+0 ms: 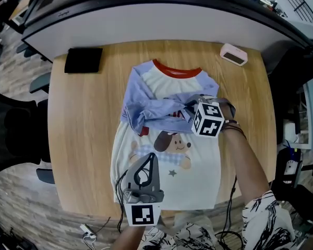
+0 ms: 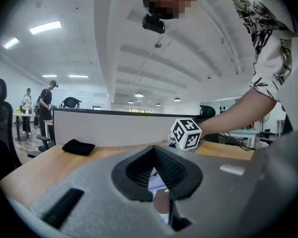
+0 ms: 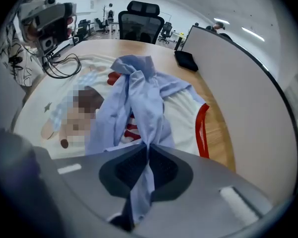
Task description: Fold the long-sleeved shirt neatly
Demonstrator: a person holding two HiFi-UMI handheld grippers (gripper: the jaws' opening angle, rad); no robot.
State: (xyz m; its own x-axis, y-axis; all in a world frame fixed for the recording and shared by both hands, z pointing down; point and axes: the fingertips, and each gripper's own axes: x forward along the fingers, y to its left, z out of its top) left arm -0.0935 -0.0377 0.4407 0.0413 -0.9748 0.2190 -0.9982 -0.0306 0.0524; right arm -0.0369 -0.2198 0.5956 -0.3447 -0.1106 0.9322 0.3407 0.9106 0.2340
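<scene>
On the far left of the round wooden bench (image 1: 83,119) lies a flat black object (image 1: 83,60), well apart from the work. The long-sleeved shirt (image 1: 198,165) is spread in the middle of the bench, front side up, with the red collar (image 1: 176,71) away from the person.

The left gripper (image 1: 152,158) hovers over the lower part of the shirt, near the hem. Its jaws are clenched together and appear to hold nothing.

Across the chest lies the blue sleeve (image 1: 156,113), bunched and wrinkled rather than flat. The right gripper (image 3: 148,147) points steeply down on it, with its jaws grasping a strip of this blue cloth.

The step in hand seems to be laying the sleeve across the body. To do it well, the right gripper should draw the cloth taut before it lets go, so the sleeve lies straight and inside the shirt's outline. The left gripper could press the body down, so it does not slide along. A twisted sleeve would spoil the later folds.

A small pink box (image 1: 233,54) sits at the far right edge.
</scene>
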